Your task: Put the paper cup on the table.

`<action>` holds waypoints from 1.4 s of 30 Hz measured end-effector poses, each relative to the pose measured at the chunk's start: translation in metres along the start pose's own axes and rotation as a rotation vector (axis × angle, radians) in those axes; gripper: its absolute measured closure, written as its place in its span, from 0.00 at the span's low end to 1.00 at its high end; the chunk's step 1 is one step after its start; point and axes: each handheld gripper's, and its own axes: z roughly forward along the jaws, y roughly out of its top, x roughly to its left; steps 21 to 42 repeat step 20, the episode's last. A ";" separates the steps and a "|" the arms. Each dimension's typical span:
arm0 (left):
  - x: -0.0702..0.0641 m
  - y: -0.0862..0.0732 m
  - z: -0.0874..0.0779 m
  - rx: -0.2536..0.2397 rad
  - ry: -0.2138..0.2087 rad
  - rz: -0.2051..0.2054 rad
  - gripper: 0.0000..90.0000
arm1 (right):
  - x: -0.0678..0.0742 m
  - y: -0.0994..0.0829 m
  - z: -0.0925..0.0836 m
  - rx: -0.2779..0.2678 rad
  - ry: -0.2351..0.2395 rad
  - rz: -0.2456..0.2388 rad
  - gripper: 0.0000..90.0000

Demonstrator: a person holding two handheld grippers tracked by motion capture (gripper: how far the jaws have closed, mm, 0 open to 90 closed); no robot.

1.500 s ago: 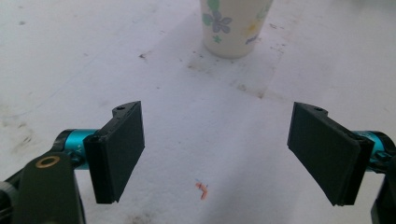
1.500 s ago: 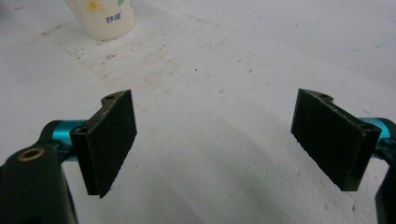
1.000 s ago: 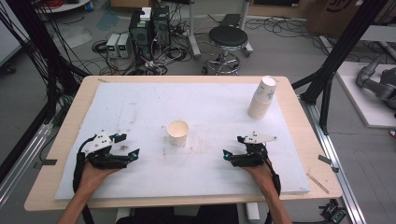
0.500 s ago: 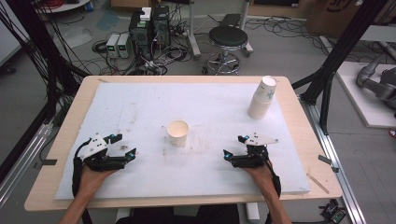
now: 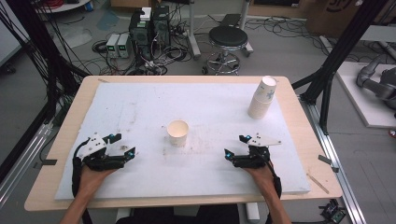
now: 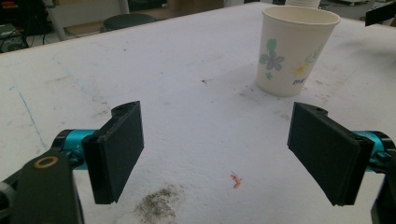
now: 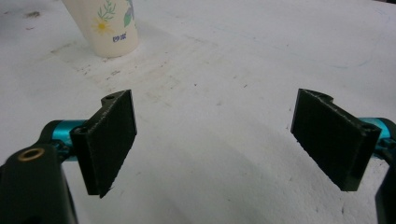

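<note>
nothing has moved: left gripper [image 5: 122, 145] and right gripper [image 5: 236, 146] gape wide, empty; paper cup [image 5: 178, 132] stands ahead, beyond both jaws.

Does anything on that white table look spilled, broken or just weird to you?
Nothing is spilled or broken. The single paper cup stands upright and looks empty. The stack of cups at the far right leans a little. The white mat is grubby, with a dark smudge and a small orange scrap near the left claw.
</note>
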 end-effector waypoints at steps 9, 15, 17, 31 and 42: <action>0.000 0.000 0.000 0.001 -0.002 0.000 0.21 | 0.000 0.000 -0.001 -0.008 -0.004 -0.006 0.16; 0.001 0.000 0.001 0.004 -0.005 -0.013 0.21 | 0.000 -0.001 -0.001 -0.012 0.002 -0.009 0.16; 0.001 0.000 0.001 0.010 -0.006 -0.010 0.21 | 0.000 -0.001 -0.001 -0.012 0.006 -0.004 0.16; 0.001 0.000 0.001 0.004 -0.004 -0.007 0.21 | 0.000 -0.001 -0.002 -0.023 0.004 -0.008 0.16; 0.001 0.000 0.001 0.004 -0.004 -0.007 0.21 | 0.000 -0.001 -0.002 -0.023 0.004 -0.008 0.16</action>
